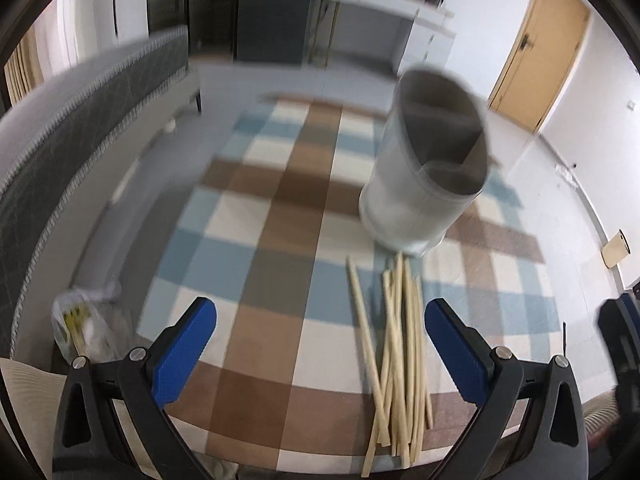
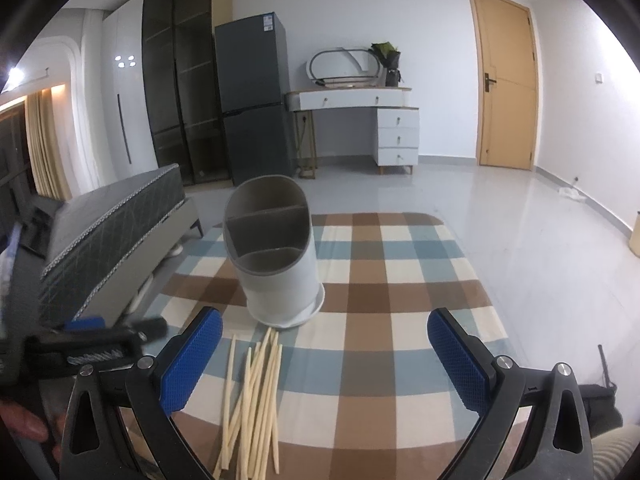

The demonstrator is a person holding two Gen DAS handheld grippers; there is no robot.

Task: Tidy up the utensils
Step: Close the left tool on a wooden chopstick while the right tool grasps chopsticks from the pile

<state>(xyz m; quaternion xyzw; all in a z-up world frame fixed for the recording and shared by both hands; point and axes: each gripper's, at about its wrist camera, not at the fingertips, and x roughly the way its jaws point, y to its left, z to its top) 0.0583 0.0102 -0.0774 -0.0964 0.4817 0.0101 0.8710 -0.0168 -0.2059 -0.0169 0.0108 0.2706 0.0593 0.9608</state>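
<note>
Wooden chopsticks point(image 2: 256, 404) are scattered on the checked cloth point(image 2: 400, 304), just before the upright grey holder point(image 2: 276, 256). Both the left gripper point(image 1: 320, 344) and right gripper point(image 2: 324, 352) are held spread wide, nothing grasped.

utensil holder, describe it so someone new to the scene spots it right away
On the checked cloth covering the table stands one upright pale grey utensil holder, just beyond a loose pile of chopsticks. It is the only container there, oval-topped, with dividers splitting it into compartments.
</note>
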